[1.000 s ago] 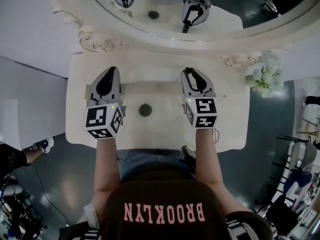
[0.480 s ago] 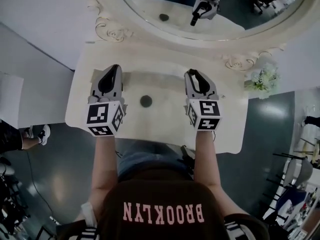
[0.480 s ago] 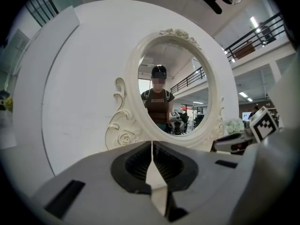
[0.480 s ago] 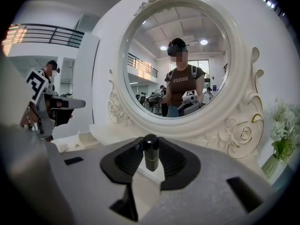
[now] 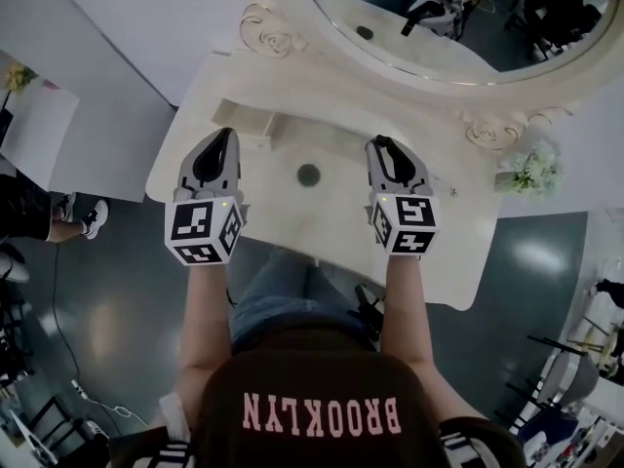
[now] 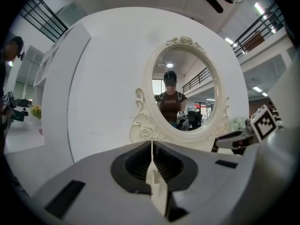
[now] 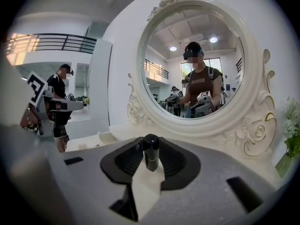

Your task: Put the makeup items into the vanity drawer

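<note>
My right gripper is shut on a small black tube, a lipstick, which stands upright between its pads. It hovers over the right half of the white vanity top. My left gripper is shut with nothing in it, its jaws meeting in a thin line. It hangs over the left front of the vanity, just in front of a shallow open drawer. A dark round item lies on the top between the two grippers.
The oval mirror with its carved frame stands at the back and reflects my right gripper. A bunch of pale flowers sits at the right end. Another person stands on the floor to the left.
Both grippers have drawn back toward the vanity's front edge; the round item now lies further ahead of them. The view has swung, bringing the open drawer at the left into sight.
</note>
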Action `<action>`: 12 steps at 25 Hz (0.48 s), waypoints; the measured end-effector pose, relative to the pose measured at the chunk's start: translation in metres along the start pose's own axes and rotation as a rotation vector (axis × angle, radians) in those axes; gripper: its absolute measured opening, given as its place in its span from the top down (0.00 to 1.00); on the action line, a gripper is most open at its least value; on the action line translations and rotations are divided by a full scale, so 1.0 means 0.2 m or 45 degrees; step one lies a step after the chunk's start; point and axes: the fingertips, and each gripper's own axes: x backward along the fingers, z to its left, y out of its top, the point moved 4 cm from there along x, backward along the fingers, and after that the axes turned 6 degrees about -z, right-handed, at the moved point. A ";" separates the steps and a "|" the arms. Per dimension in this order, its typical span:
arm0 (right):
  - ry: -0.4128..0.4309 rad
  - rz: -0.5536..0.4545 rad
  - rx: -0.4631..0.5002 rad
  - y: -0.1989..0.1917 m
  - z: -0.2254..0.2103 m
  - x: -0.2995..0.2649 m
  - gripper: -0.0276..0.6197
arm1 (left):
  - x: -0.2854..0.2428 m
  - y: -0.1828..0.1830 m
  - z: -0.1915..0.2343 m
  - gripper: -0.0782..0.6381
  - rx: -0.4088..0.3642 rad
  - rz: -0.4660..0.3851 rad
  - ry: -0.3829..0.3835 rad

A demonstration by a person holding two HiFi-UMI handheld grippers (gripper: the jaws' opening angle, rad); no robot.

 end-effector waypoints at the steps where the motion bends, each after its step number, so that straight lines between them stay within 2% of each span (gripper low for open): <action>1: 0.010 0.000 0.000 -0.01 0.02 0.00 0.82 | 0.02 0.00 0.02 0.88 0.000 0.002 0.013; 12: 0.084 0.005 -0.027 -0.02 0.27 -0.10 0.82 | 0.22 -0.01 0.28 0.88 -0.009 0.001 0.116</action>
